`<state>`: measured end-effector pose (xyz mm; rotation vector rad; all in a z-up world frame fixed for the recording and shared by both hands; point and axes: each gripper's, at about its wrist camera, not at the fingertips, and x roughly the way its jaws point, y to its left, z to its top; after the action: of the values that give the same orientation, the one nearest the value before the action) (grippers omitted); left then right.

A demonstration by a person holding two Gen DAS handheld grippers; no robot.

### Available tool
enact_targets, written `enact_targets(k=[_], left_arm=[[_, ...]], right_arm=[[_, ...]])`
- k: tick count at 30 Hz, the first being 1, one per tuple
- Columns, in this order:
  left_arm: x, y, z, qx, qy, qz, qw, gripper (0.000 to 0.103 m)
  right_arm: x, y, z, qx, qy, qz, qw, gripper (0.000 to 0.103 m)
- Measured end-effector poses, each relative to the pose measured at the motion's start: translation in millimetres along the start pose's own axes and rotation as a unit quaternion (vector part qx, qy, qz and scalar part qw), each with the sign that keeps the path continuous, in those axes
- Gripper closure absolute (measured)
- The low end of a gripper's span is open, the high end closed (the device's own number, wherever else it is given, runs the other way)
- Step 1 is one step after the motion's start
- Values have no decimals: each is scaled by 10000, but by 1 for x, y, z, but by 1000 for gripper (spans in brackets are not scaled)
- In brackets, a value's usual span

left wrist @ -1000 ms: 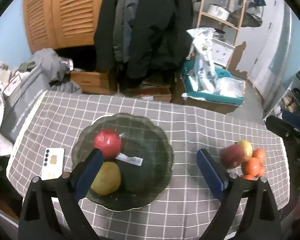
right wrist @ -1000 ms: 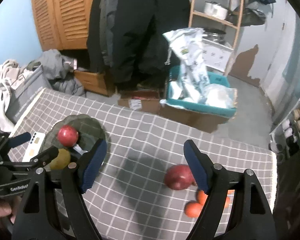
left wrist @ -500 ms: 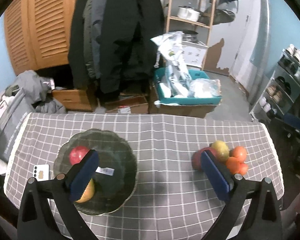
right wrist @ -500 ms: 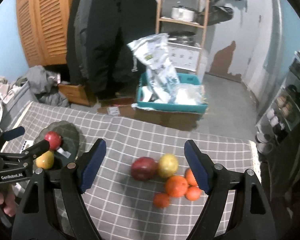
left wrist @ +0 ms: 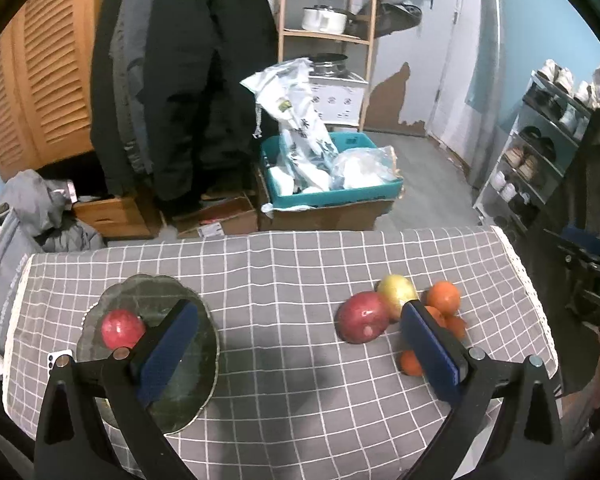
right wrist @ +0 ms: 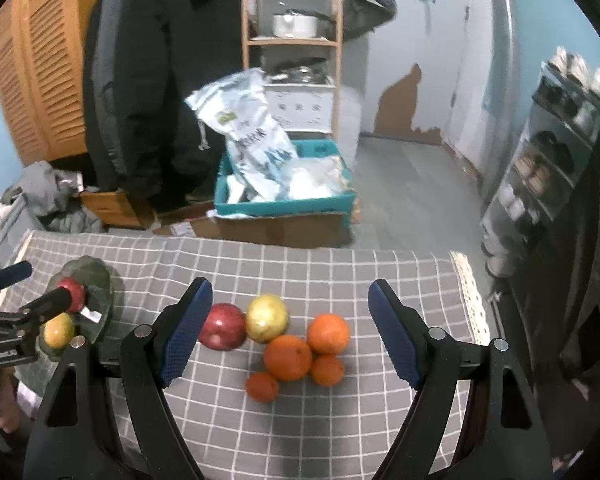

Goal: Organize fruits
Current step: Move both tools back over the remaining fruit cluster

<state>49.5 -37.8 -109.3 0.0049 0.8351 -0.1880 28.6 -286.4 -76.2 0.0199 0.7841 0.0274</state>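
A dark green glass plate (left wrist: 148, 292) sits at the left of the checked cloth and holds a red apple (left wrist: 122, 328). A yellow-green fruit (right wrist: 58, 334) also lies in it, hidden in the left wrist view behind a finger. At the right lies a pile: a dark red apple (right wrist: 222, 326), a yellow apple (right wrist: 267, 318) and several oranges (right wrist: 288, 357). My left gripper (left wrist: 298, 305) hangs open and empty above the cloth between plate and pile. My right gripper (right wrist: 289, 284) is open above the pile, touching nothing.
A white phone (left wrist: 58, 358) lies by the plate near the table's left edge. The cloth's lace edge (right wrist: 470, 292) marks the right side. Beyond the table stand a teal crate of bags (left wrist: 332, 184), hanging coats and a wooden shelf.
Both grippers have swung to the right and drawn back from the plate. The left fingers no longer frame the plate's fruit. The pile now sits between the right fingers in view.
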Motion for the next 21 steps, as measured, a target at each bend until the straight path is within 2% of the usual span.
enact_targets(k=[6,14,21], left_arm=[[19,-16,-4,105,160,-60,9998,1],[66,-33,-20,230,681,9,9974,1],[91,-42,-28,315,930,-38,9952,1]], right_arm=[[18,-23,-14,144,271,50,9995,22],[57,-39,-47,38,814,32,9967,22],[87,-50,-68,43,1259,26,9920,22]])
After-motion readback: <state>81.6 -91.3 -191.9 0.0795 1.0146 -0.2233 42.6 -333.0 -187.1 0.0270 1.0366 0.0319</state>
